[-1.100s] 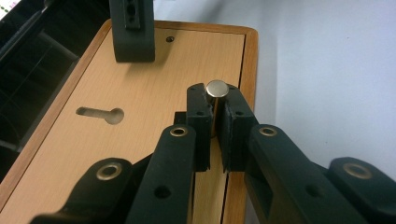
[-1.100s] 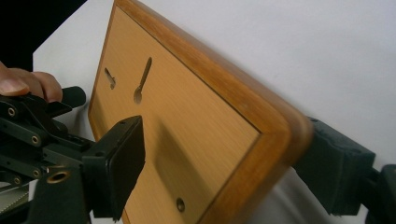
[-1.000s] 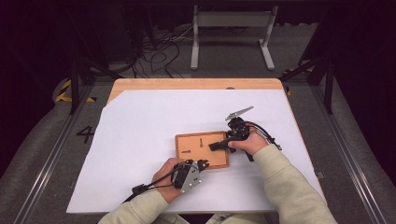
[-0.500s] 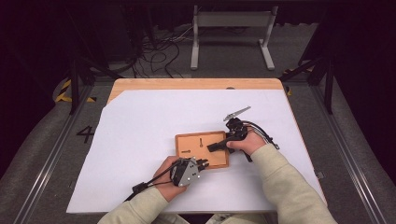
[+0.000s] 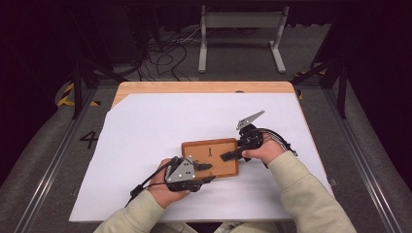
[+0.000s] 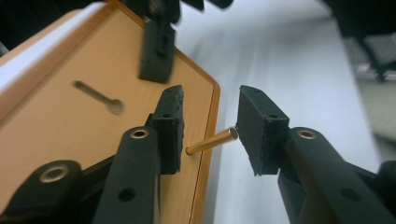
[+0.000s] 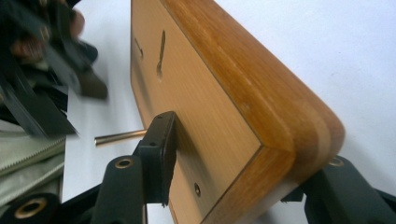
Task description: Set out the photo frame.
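Observation:
A wooden board [image 5: 210, 150] with a keyhole slot lies on the white sheet [image 5: 145, 136]. A thin brass pin [image 6: 212, 141] sticks out from the board's near edge. My left gripper [image 6: 210, 126] has just been opening. The pin lies between its pads, with one end at the right pad and the left pad clear of it. In the high view the left gripper [image 5: 208, 173] sits at the board's front left corner. My right gripper [image 5: 226, 157] has just been closing and clamps the board's right edge [image 7: 205, 93], one pad [image 7: 161, 149] on the face, the other jaw underneath.
The white sheet covers a wooden table [image 5: 204, 87] whose far edge shows bare. A metal stand [image 5: 240, 34] and cables [image 5: 160, 53] sit on the floor beyond. In the right gripper view the left gripper [image 7: 46, 70] shows blurred, with the pin [image 7: 119, 136] beside it.
The left gripper's jaws have opened off the pin and the hand has shifted slightly left. The right gripper's jaws have closed onto the board's edge.

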### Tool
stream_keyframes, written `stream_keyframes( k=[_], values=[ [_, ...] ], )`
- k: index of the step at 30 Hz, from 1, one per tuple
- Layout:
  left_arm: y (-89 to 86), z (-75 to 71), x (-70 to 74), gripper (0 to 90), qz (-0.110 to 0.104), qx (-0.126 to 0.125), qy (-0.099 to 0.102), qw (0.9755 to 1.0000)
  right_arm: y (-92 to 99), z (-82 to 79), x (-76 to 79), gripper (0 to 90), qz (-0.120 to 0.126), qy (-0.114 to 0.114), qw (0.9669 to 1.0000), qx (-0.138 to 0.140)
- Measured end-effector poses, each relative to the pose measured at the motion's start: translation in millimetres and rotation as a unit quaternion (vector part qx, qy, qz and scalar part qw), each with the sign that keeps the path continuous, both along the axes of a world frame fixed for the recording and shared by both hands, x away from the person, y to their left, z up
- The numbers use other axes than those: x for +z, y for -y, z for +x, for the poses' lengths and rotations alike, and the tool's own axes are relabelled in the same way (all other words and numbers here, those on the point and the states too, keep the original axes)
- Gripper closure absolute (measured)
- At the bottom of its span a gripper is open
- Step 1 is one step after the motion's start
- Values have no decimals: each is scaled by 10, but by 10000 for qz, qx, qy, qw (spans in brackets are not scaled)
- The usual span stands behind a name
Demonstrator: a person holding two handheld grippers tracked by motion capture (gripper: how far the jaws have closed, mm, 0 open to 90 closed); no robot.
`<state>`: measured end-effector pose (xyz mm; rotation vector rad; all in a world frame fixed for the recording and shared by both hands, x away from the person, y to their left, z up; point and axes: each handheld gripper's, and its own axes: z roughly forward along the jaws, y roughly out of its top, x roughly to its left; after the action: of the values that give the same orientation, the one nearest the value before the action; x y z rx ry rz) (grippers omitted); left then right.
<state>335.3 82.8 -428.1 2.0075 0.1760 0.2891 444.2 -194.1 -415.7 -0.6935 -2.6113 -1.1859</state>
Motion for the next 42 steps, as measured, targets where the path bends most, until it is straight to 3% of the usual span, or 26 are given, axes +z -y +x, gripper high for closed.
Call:
stream_keyframes(
  k=[4,9,13,17,23,27,28,30,34,36,37,39,41,42],
  values=[
    [-186,48,98,593,-381,178,-141,9990,9,-49,32,522,-84,126,9998,129],
    [-422,135,228,594,-761,537,-106,9956,13,-131,91,563,-229,316,9984,409],
    [-606,204,265,598,-808,876,-132,9928,29,-189,116,611,-253,368,9969,651],
    [-767,275,242,596,-963,1145,-264,9884,36,-269,152,659,-291,533,9937,947],
    [-854,371,139,595,-886,1398,-448,9852,32,-374,173,705,-244,770,9884,1283],
    [-898,424,81,603,-871,1535,-625,9823,11,-413,192,706,-276,1061,9841,1397],
    [-913,437,55,603,-859,1609,-704,9807,11,-413,192,706,-276,1061,9841,1397],
    [-964,481,1,610,-805,1770,-798,9777,1,-422,199,708,-238,889,9882,1222],
    [-1023,521,-56,620,-794,1938,-938,9733,-6,-446,257,709,-151,1373,9830,1207],
    [-1029,538,-92,623,-779,1973,-981,9723,-2,-443,293,709,-204,1622,9799,1145],
    [-1029,538,-92,624,-779,1973,-981,9723,-2,-443,293,709,-204,1622,9799,1145],
    [-1026,542,-118,625,-714,1989,-1048,9718,10,-434,323,709,-259,1938,9750,1056],
    [-1026,547,-127,625,-706,1998,-1042,9717,50,-413,352,708,-272,2329,9677,929],
    [-1025,547,-127,625,-700,1999,-1045,9717,65,-406,354,708,-282,2390,9666,884]
  ],
)
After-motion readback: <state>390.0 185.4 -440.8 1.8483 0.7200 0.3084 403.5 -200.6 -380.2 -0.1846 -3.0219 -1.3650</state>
